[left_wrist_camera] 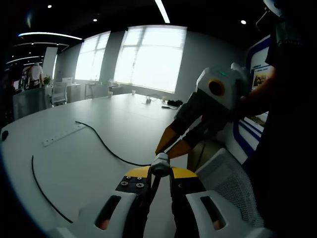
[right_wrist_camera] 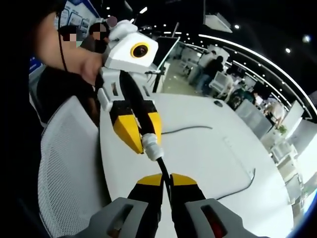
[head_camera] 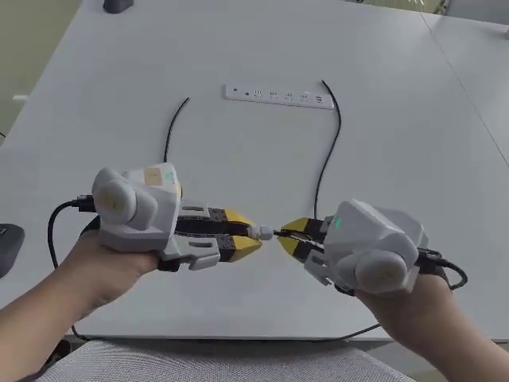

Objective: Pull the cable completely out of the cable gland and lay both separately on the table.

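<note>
**Both ends gripped: cable gland point(head_camera: 258, 233) and cable point(head_camera: 276, 234) joined above the worktop point(head_camera: 238, 48)**

The left hand-held gripper point(head_camera: 245, 233), carried in the person's left hand point(head_camera: 103, 267), points to the right. Its yellow-tipped jaws are closed on the white cable gland. The right hand-held gripper point(head_camera: 288, 236) faces it from the other side, its jaws pinched tight on the thin black cable just beside the gland's mouth. The two sets of tips are near each other but apart, with a short bare stretch of cable between them. Both tools are held in the air over the near edge of the white worktop.

In the left gripper view the gland point(left_wrist_camera: 160, 164) sits clamped at the very tips, and the right hand-held gripper point(left_wrist_camera: 173, 148) comes in from the right. In the right gripper view the cable point(right_wrist_camera: 163, 166) rises from the shut tips straight into the gland point(right_wrist_camera: 152, 147), so it is not yet pulled free.

Across the worktop a white power strip point(head_camera: 278, 96) lies flat. A long black lead point(head_camera: 330, 143) runs from beside its right end toward the right hand-held gripper and passes behind it. I cannot tell whether it is the gripped cable. A shorter black lead point(head_camera: 171, 127) lies to the left, well apart. A mesh chair point(right_wrist_camera: 64, 163) stands at the worktop's near edge.
</note>
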`<state>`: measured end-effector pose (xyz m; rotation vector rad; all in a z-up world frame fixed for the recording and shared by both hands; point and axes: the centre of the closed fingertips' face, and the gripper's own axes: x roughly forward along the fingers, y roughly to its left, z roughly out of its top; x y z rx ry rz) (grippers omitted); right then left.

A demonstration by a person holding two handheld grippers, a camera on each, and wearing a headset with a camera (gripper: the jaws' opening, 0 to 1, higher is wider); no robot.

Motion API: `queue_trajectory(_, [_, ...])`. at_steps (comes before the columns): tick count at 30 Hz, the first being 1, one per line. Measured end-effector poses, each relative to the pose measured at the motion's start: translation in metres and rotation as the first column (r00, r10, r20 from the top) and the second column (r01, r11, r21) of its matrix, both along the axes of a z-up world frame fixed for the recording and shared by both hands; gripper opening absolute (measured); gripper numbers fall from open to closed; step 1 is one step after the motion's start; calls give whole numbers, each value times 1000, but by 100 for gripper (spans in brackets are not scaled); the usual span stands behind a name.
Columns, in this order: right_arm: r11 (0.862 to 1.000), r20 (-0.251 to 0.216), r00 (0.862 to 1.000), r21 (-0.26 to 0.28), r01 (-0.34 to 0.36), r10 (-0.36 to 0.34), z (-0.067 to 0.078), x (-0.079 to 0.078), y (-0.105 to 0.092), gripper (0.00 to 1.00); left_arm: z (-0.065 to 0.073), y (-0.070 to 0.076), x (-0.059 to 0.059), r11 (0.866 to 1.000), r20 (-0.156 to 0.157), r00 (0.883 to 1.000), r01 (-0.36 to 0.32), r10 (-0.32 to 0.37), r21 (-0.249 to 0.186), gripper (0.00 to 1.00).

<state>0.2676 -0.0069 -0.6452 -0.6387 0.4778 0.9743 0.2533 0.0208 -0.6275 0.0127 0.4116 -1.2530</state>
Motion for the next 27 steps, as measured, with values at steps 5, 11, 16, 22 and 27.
queue_trajectory(5, [999, -19, 999, 9, 42, -42, -5, 2, -10, 0, 3, 0, -1, 1000, 0, 1000, -6, 6, -9, 15])
queue_trajectory(11, [994, -50, 993, 18, 106, -105, -12, 6, -25, 0, 4, -3, -2, 1000, -2, 1000, -9, 9, -9, 15])
queue_trajectory(16, [987, -85, 985, 33, 156, -153, -20, 8, -36, 0, 4, -7, -2, 1000, -1, 1000, -10, 10, -14, 15])
queue_trajectory(22, [962, -152, 954, 49, 269, -259, -33, 13, -52, 0, 3, -10, -1, 1000, -8, 1000, -17, 17, -18, 15])
queue_trajectory(27, [938, -211, 920, 40, 345, -330, -48, 13, -66, 0, 0, -12, -4, 1000, -14, 1000, -15, 15, -13, 15])
